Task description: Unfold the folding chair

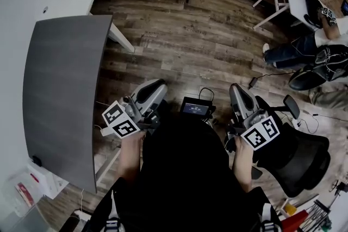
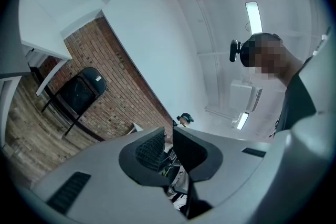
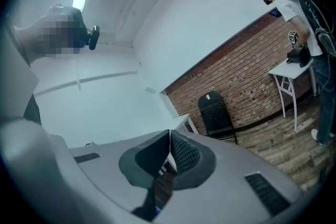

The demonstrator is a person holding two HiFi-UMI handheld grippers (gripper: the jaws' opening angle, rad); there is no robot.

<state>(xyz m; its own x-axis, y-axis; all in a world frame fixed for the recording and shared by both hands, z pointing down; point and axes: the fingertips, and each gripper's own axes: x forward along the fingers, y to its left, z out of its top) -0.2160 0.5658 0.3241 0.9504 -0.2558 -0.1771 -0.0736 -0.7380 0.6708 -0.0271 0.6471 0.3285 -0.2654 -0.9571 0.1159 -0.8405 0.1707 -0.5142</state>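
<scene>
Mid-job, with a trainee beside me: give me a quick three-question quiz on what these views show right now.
1. True or false: the folding chair already stands unfolded beside the grey table.
2. What is between the jaws of the right gripper? A: a chair leg. B: nothing, the jaws are together. C: a cable.
3. Fill in: the jaws of the ____ gripper stand slightly apart, with nothing between them.

Key
1. False: it is folded and leans against the brick wall.
2. B
3. left gripper
</scene>
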